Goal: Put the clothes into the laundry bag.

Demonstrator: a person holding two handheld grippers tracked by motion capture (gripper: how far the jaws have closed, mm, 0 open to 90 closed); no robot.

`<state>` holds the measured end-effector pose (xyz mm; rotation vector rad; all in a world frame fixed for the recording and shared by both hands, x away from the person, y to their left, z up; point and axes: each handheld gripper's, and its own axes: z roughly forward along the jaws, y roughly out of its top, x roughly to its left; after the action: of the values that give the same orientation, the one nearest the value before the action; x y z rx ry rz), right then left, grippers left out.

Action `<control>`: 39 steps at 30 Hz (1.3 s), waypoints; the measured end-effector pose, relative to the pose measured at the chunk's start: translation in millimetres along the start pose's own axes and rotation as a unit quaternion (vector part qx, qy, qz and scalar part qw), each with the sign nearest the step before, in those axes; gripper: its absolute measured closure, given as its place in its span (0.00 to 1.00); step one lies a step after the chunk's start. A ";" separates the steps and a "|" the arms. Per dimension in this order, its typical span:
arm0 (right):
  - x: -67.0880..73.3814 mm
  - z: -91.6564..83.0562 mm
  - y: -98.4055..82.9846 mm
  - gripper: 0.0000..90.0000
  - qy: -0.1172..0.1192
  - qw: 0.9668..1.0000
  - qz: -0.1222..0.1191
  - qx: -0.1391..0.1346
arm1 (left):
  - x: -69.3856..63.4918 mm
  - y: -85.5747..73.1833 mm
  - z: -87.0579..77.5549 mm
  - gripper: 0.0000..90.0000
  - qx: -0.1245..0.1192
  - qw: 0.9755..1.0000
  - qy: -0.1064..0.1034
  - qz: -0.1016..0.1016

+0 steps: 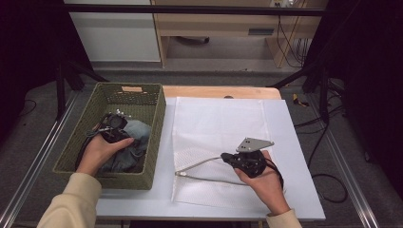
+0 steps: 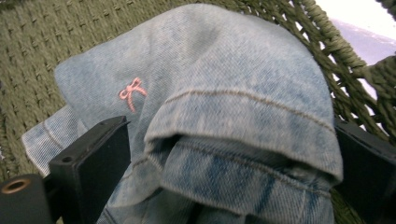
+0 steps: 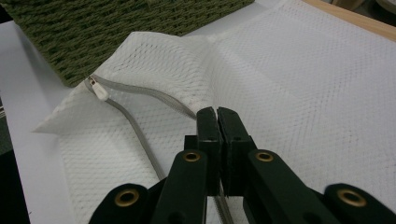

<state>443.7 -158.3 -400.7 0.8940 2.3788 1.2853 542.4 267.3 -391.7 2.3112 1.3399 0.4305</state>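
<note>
Denim is sitting bunched in the woven basket (image 1: 157, 137) at the left of the high view, and the left gripper (image 1: 115, 128) is reaching down into it. In the left gripper view the folded denim garment (image 2: 224, 107), with a small pink bow (image 2: 132, 91) stitched at centre left, is lying between the two spread jaws, one at lower left and one at the right edge. The jaws are standing released around the hem fold, not yet biting.

At lower centre of the high view the right gripper (image 1: 237, 159) is pinching the upper lip of a white mesh laundry bag (image 1: 218, 118) spread on the worktop (image 1: 299, 190). In the right gripper view its jaws are clenched on the mesh just by the grey zipper (image 3: 140, 135), lifting that edge so the mouth is gaping toward the basket; the zipper pull (image 3: 99, 88) is showing at upper left.

The step in hand seems to be taking hold of the garment while the bag is being held open. The next move likely calls for the left jaws to close firmly on the thick fold, lift it over the basket wall and carry it rightward into the opening, while the right gripper is holding the lip high enough to let the bulky cloth pass.
</note>
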 end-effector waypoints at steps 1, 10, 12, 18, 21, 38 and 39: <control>0.5 -0.1 0.0 0.98 0.000 1.000 -0.001 0.000 | -0.4 -0.3 0.7 0.05 0.001 1.000 -0.001 -0.002; -0.5 0.5 -0.5 0.98 0.002 1.000 -0.002 0.001 | -0.8 2.7 10.5 0.03 0.008 1.000 -0.002 0.000; -1.0 0.8 -0.6 0.98 0.002 1.000 -0.003 0.002 | -0.9 3.0 12.1 0.03 0.011 1.000 -0.004 0.005; -0.8 0.2 -0.4 0.98 0.002 1.000 -0.003 0.002 | -2.1 3.3 15.7 0.04 0.013 1.000 -0.007 0.011; 0.3 -0.4 0.2 0.98 0.002 1.000 -0.005 0.002 | -2.5 3.9 17.4 0.04 0.014 1.000 -0.006 0.012; -0.2 -2.0 1.9 0.98 0.004 1.000 -0.010 -0.002 | -5.0 7.0 22.6 0.50 0.060 0.998 0.003 0.012; -0.7 -2.8 2.1 0.98 0.003 1.000 -0.008 -0.003 | -5.0 7.9 20.6 0.55 0.058 0.998 0.010 0.006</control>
<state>443.7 -159.7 -397.4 0.8677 2.3818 1.2899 555.4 255.2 -405.5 2.4153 1.3950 0.3896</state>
